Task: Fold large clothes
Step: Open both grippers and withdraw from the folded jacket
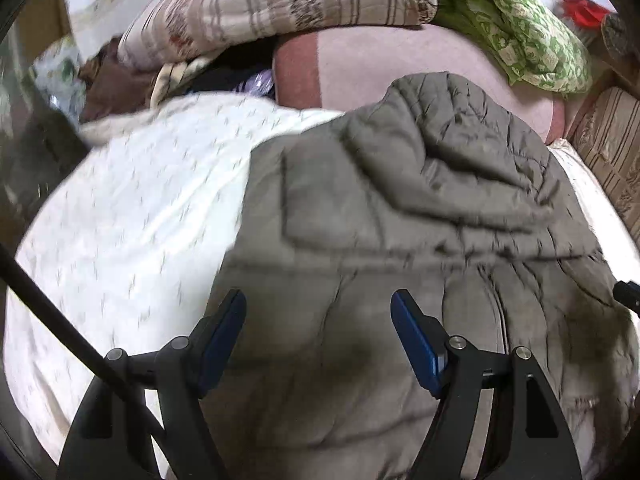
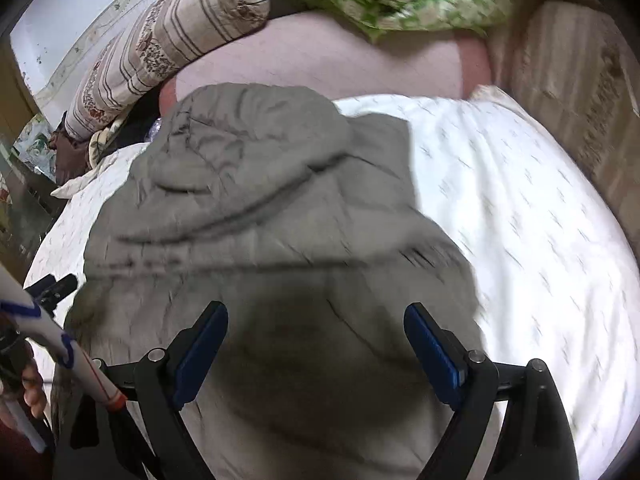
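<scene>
A grey quilted hooded jacket point(image 1: 420, 216) lies spread on a white patterned bed sheet point(image 1: 132, 216), hood toward the far side. It also shows in the right wrist view point(image 2: 260, 208). My left gripper point(image 1: 318, 312) is open and empty, hovering over the jacket's lower left part. My right gripper point(image 2: 316, 320) is open and empty over the jacket's lower right part. The tip of the right gripper point(image 1: 628, 294) shows at the right edge of the left wrist view. The left gripper's tip point(image 2: 54, 286) shows at the left edge of the right wrist view.
Folded bedding is piled at the far side: a striped beige quilt point(image 1: 280, 0), a pink blanket point(image 1: 400, 60) and a green patterned quilt point(image 1: 520, 36). Cardboard boxes point(image 2: 580, 100) stand on the right. Dark clothes point(image 1: 112, 88) lie at the far left.
</scene>
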Motion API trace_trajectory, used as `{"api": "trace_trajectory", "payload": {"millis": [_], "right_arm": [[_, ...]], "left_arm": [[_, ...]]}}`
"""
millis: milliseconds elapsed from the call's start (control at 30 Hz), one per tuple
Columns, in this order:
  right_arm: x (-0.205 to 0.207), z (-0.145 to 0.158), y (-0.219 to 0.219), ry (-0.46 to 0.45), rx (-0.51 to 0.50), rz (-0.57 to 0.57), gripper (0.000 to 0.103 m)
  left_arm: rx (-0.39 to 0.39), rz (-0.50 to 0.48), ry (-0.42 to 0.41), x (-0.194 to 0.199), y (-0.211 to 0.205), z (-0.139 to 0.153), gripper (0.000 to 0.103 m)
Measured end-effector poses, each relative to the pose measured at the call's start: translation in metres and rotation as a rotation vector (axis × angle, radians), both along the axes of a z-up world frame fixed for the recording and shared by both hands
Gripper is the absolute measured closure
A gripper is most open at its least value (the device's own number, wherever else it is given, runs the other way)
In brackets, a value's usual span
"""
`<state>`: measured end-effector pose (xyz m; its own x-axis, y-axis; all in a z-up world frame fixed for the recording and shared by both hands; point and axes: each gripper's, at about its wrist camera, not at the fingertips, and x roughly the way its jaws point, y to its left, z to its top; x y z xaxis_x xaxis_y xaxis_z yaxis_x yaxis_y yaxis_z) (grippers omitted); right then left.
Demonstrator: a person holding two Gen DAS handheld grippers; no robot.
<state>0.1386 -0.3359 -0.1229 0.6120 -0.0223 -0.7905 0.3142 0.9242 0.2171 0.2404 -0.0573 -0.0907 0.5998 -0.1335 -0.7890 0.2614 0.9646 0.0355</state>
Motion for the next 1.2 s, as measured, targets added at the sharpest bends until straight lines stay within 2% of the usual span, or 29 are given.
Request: {"api": "trace_trajectory", "payload": {"millis": [100, 367, 500, 633, 800, 967, 1200], "right_arm": [[-0.027, 0.000, -0.009, 0.011, -0.006, -0.036, 0.010], [-0.098, 0.017, -0.038, -0.009, 0.008, -0.172, 0.010], [-0.131, 0.022, -0.051, -0.014, 0.042, -0.226, 0.010], [-0.167, 0.031, -0.059, -0.025, 0.047, -0.274, 0.010], [-0.207, 0.054, -0.068, -0.075, 0.043, -0.332, 0.010], [-0.247, 0.090, -0.074, -0.153, 0.042, -0.370, 0.010], [-0.304, 0.144, -0.086, -0.249, 0.014, -0.420, 0.010]], "left_arm": [[-0.035, 0.035, 0.028, -0.016, 0.026, -0.005, 0.028], [-0.025, 0.158, 0.064, -0.052, 0.093, -0.019, 0.028], [-0.026, 0.218, 0.026, -0.074, 0.126, -0.006, 0.028], [-0.009, 0.314, -0.056, -0.103, 0.165, 0.021, 0.028], [0.010, 0.423, -0.187, -0.143, 0.205, 0.070, 0.028], [-0.023, 0.485, -0.312, -0.185, 0.238, 0.122, 0.028], [-0.035, 0.546, -0.439, -0.236, 0.267, 0.176, 0.028]]}}
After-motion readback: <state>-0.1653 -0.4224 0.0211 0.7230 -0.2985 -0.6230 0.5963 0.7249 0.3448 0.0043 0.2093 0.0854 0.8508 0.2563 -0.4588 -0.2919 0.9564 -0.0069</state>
